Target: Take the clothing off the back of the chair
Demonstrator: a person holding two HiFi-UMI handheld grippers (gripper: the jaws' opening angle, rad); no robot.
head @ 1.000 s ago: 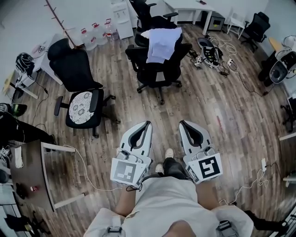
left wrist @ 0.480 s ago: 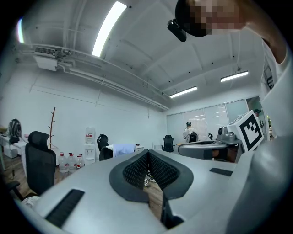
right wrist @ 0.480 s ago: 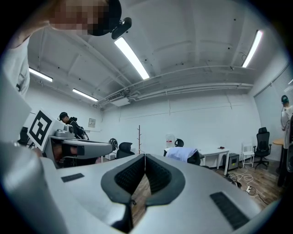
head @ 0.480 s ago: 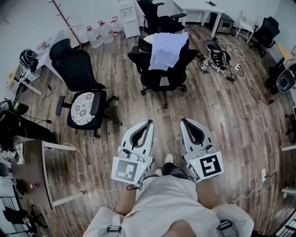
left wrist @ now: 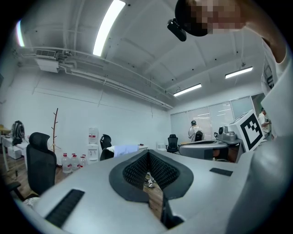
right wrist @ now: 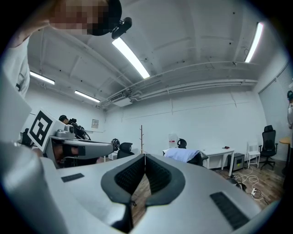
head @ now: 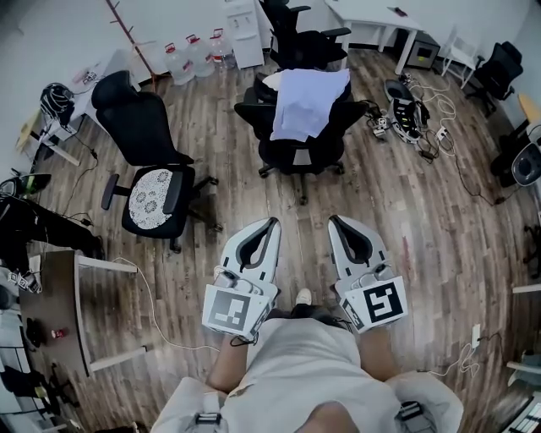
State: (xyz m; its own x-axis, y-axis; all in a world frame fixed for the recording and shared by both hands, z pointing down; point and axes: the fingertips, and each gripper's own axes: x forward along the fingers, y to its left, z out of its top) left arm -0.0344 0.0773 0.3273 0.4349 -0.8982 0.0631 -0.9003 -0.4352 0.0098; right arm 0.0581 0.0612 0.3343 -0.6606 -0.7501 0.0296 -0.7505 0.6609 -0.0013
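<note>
A pale lavender garment [head: 306, 101] hangs over the back of a black office chair [head: 296, 152] in the upper middle of the head view. My left gripper [head: 270, 223] and right gripper [head: 334, 221] are held side by side, level and pointing at that chair, still well short of it. Both are shut with nothing between the jaws. In the left gripper view the garment [left wrist: 124, 150] shows small, just left of my left gripper [left wrist: 147, 152]. In the right gripper view the garment [right wrist: 181, 154] lies right of my right gripper [right wrist: 145, 156].
A second black chair with a white patterned cushion [head: 152, 199] stands to the left. Water bottles [head: 196, 51] line the far wall. Cables and a bag [head: 407, 101] lie on the floor at right. A desk [head: 61, 296] edges the near left, and a white table [head: 372, 15] stands behind.
The chair with the garment has slid lower and nearer in the head view as the person walks toward it. Both grippers keep their pose, shut.
</note>
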